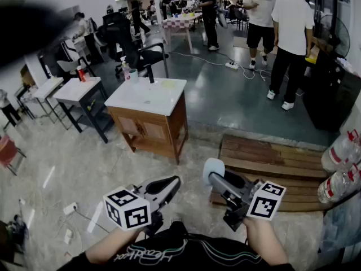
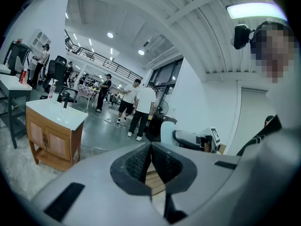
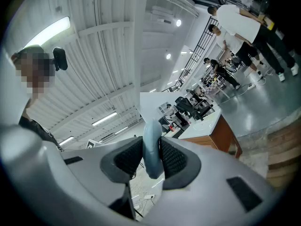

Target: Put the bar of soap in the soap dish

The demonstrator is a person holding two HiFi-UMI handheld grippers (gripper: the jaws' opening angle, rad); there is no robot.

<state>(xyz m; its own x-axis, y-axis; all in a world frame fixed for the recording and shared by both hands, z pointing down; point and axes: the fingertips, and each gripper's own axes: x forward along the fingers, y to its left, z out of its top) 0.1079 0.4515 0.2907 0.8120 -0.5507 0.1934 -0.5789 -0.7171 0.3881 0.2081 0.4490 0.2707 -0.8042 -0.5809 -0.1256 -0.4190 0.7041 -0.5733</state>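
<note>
The right gripper [image 1: 216, 178] grasps a pale blue bar of soap [image 1: 212, 167], held on edge near the person. Just left, the left gripper [image 1: 172, 182] is clenched on nothing. A white-topped wooden bench [image 1: 148, 97] stands farther off

Left gripper [image 2: 150, 146] closed, right gripper [image 3: 151, 145] clamped

Bar of soap [image 3: 151, 150] clamped in my right gripper [image 3: 152, 142], off any surface.
I see a pale blue-white bar, smooth with rounded edges. It stands on edge between the pads, which press on both its flat faces. In the head view its rounded end sticks out past the jaw tips, above the floor.
</note>
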